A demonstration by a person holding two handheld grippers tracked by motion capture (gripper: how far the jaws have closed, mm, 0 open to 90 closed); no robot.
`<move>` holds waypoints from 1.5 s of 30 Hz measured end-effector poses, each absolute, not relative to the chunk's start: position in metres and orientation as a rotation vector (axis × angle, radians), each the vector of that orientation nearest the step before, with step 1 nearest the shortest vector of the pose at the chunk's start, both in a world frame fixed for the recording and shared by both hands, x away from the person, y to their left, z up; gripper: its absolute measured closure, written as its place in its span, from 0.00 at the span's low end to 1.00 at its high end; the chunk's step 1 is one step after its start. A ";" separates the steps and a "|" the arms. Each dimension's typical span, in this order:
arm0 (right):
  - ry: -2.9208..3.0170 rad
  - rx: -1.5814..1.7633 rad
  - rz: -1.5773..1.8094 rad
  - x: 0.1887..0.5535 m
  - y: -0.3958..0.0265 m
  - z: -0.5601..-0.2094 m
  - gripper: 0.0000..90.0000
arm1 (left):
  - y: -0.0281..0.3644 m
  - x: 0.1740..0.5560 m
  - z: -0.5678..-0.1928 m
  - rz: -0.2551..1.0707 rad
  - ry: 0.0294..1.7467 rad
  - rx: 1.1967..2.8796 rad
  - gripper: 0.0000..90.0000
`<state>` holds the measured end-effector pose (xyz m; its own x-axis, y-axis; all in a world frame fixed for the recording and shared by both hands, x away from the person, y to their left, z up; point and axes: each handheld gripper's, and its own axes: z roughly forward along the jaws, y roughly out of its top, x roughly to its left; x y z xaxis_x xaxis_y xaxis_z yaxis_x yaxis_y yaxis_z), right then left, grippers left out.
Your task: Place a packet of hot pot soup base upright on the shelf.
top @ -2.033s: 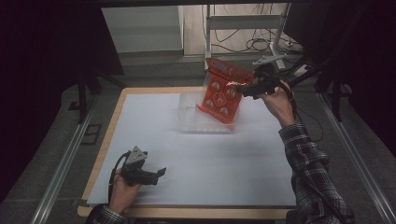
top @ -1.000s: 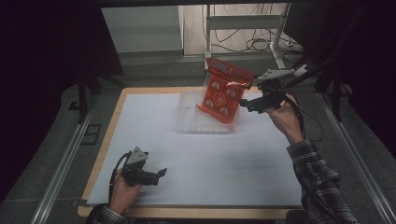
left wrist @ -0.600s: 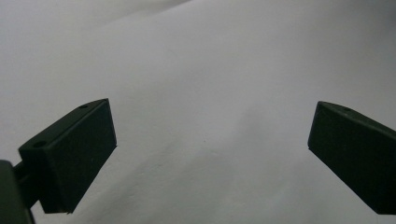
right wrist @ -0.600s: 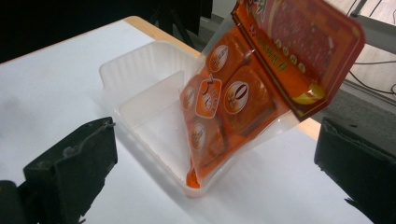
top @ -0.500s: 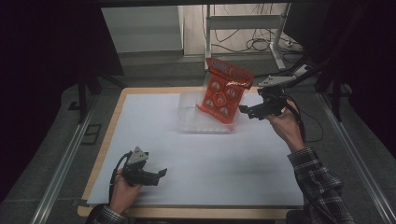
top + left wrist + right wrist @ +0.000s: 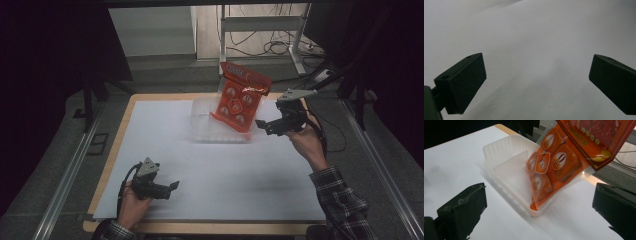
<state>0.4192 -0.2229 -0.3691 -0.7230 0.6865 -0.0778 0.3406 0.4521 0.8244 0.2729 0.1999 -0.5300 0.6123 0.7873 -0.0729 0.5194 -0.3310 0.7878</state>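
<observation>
An orange snack bag (image 6: 239, 98) (image 6: 559, 162) stands tilted in the right end of a clear plastic tray (image 6: 205, 125) (image 6: 506, 152), its lower corner on the tray floor and its top leaning over the far rim. My right gripper (image 6: 263, 125) (image 6: 539, 212) is open just right of the tray, a short way off the bag, with nothing between its jaws. Down at the front left of the table my left gripper (image 6: 172, 187) (image 6: 536, 82) rests open over the bare white sheet (image 6: 544, 37).
The white sheet (image 6: 220, 175) covers a wooden-edged table (image 6: 117, 135). A divider wall (image 6: 510, 163) splits the tray. Metal rails (image 6: 70, 170) run along both sides of the table, and cables (image 6: 280, 47) lie on the floor behind it.
My right gripper has let go of the bag's top and drawn back down and to the right, away from the tray. The bag stays leaning in the tray. The left gripper has not moved.
</observation>
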 end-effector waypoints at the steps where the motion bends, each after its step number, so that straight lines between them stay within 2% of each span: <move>1: 2.308 0.862 1.173 0.417 -0.223 -0.371 0.00 | 0.200 0.273 -0.530 0.412 1.029 2.014 0.01; 45: 2.329 0.871 1.144 0.370 -0.231 -0.412 0.01 | 0.198 0.273 -0.531 0.411 1.017 2.029 0.01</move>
